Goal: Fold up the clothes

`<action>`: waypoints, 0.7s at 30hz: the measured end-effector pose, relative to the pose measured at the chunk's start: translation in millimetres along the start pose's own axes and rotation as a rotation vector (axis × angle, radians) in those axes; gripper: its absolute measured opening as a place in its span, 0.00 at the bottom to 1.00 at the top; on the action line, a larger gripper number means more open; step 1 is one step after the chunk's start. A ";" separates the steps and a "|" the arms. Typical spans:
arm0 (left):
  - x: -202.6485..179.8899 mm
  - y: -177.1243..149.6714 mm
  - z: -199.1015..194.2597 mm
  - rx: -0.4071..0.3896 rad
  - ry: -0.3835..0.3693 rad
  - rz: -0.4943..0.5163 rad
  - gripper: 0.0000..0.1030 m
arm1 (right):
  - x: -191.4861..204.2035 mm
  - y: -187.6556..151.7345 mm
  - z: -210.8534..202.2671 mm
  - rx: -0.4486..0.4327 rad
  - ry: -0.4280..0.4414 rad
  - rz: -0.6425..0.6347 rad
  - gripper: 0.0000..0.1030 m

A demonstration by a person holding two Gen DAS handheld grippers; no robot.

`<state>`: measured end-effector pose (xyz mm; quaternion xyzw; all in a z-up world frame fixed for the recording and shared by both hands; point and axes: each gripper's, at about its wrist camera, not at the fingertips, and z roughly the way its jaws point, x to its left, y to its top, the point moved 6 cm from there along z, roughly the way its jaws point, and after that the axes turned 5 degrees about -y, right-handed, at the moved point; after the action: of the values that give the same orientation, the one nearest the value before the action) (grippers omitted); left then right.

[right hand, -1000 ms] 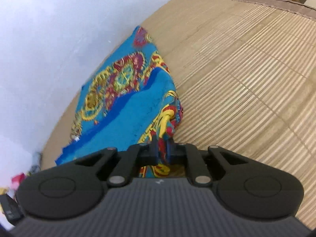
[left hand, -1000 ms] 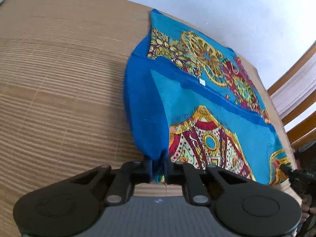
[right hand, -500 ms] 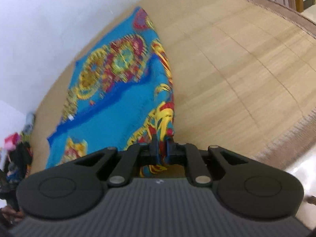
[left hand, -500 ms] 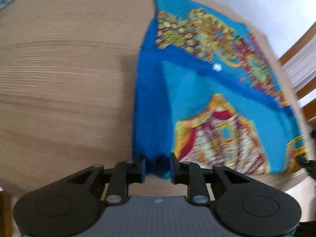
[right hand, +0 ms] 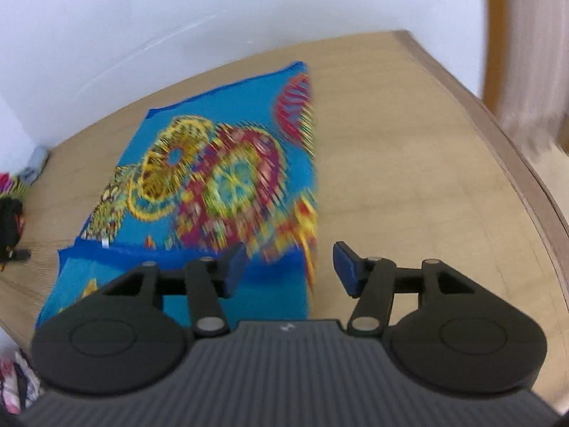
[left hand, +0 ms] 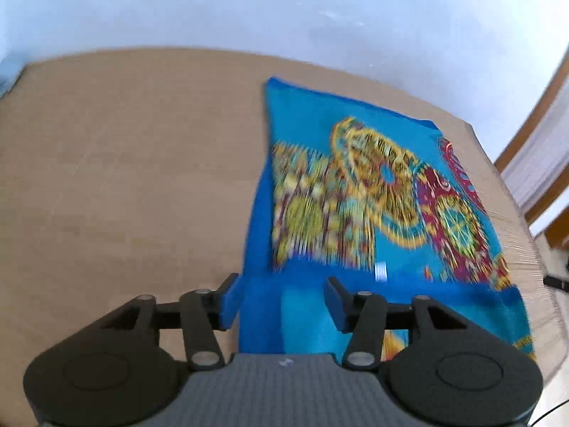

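Observation:
A bright blue cloth (left hand: 373, 192) with yellow and red round patterns lies flat on the woven mat, folded over itself. In the right wrist view the same cloth (right hand: 213, 181) spreads left of centre. My left gripper (left hand: 281, 302) hovers above the cloth's near left corner, its jaws opening, and the pads do not press the fabric. My right gripper (right hand: 290, 270) hangs over the cloth's near right edge, jaws opening too, with nothing pinched between them.
The tan woven mat (left hand: 124, 178) runs left of the cloth and its bound edge (right hand: 515, 149) curves at the right. A white wall stands behind. Wooden furniture (left hand: 533, 149) is at the far right. Some coloured clothes (right hand: 10, 192) lie at the left.
Both grippers were shut on the cloth's near corners and have let go and spread. Both have lifted and pulled back, and the cloth now lies flat below them.

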<state>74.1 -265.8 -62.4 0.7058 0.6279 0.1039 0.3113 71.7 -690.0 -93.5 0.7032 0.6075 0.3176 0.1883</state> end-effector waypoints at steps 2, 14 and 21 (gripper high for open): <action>-3.0 29.8 30.5 0.021 -0.028 0.043 0.52 | 3.2 25.0 31.8 0.024 0.026 -0.005 0.55; 38.0 191.5 219.8 0.181 -0.077 0.045 0.59 | -25.2 155.0 181.6 0.119 0.086 0.122 0.55; 31.7 252.6 283.5 0.155 -0.118 0.069 0.72 | -43.2 213.3 275.7 0.158 0.097 0.169 0.56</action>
<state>440.0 -327.8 -148.6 0.7537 0.5901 0.0238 0.2885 412.1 -739.4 -164.6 0.7482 0.5777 0.3173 0.0753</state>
